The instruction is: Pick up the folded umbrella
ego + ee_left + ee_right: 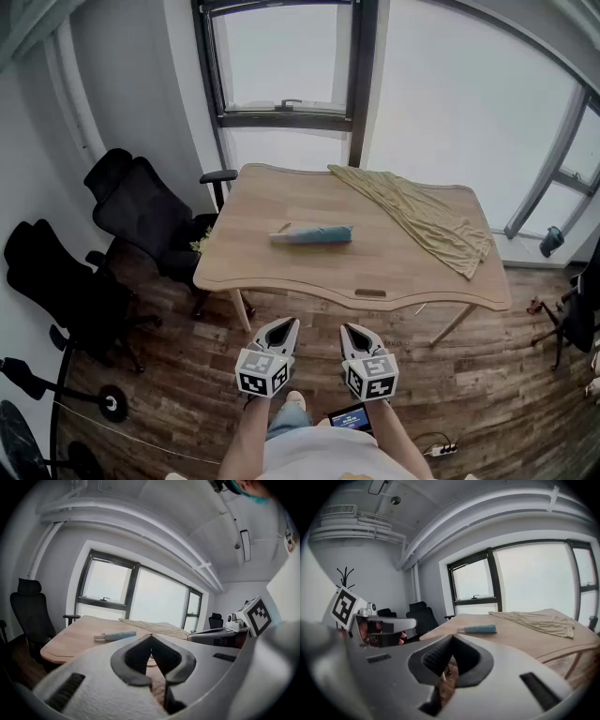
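Note:
The folded umbrella [312,234], light blue with a white handle end pointing left, lies on the middle of the wooden table [281,272]. It also shows in the left gripper view [115,635] and the right gripper view [480,629], well ahead of the jaws. My left gripper [285,324] and right gripper [350,329] hang side by side over the floor in front of the table's near edge. Both point toward the table. Each has its jaws shut with nothing between them. From the left gripper view its tips [151,637] meet; the right gripper's tips [452,638] also meet.
A beige cloth [422,214] is draped across the table's back right and hangs over the right edge. Two black office chairs [141,211] [56,281] stand left of the table. A window [281,56] is behind it. A power strip [441,451] lies on the wooden floor.

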